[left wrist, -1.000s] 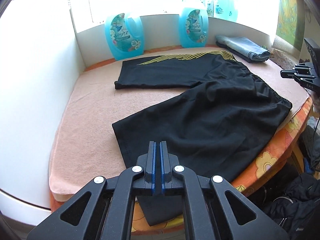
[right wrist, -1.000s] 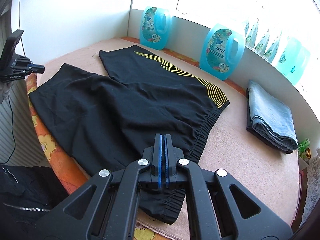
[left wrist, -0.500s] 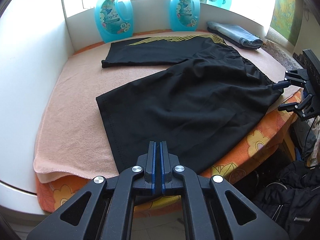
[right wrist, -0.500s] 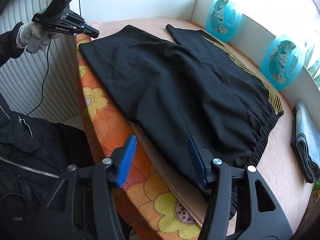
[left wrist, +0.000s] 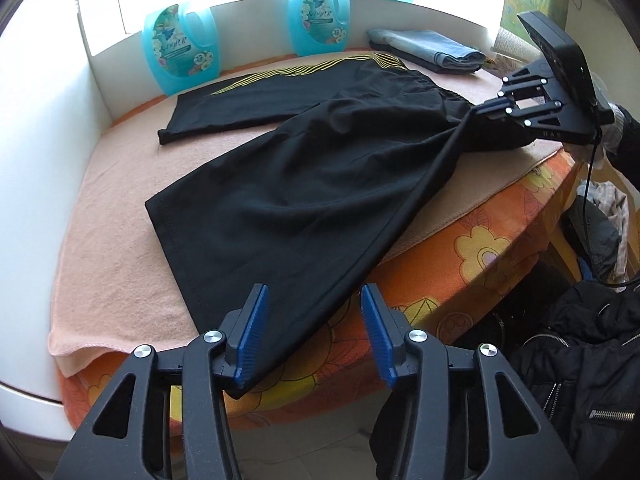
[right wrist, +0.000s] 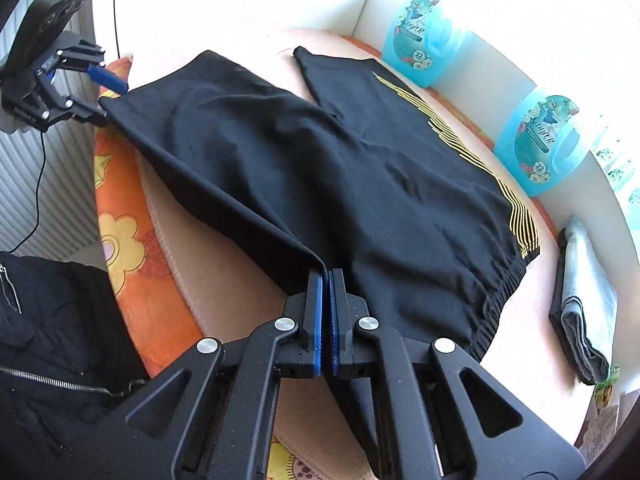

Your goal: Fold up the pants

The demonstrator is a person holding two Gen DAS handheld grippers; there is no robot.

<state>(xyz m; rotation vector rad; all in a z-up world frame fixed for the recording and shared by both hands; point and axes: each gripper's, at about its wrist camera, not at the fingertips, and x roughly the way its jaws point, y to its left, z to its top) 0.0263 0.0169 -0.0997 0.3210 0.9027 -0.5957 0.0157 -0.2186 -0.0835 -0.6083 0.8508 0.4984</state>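
Note:
Black shorts with yellow stripes [left wrist: 304, 184] lie spread on a peach towel [left wrist: 108, 216] over the table. My left gripper [left wrist: 312, 332] is open, its blue pads either side of the near leg's hem corner, which hangs over the table edge. My right gripper [right wrist: 325, 300] is shut on the waistband edge of the shorts [right wrist: 320, 152] and lifts it, pulling the side seam taut. The right gripper also shows in the left wrist view [left wrist: 480, 110], and the left gripper in the right wrist view [right wrist: 106, 96].
Two blue detergent bottles [left wrist: 180, 54] [left wrist: 318, 16] stand along the back wall. Folded jeans [left wrist: 428, 50] lie at the far right. An orange flowered cloth [left wrist: 472, 248] covers the table edge. A black jacket [left wrist: 580, 352] lies below on the right.
My right gripper has shut on the waistband edge and lifted it. My left gripper has opened around the hem corner of the near leg.

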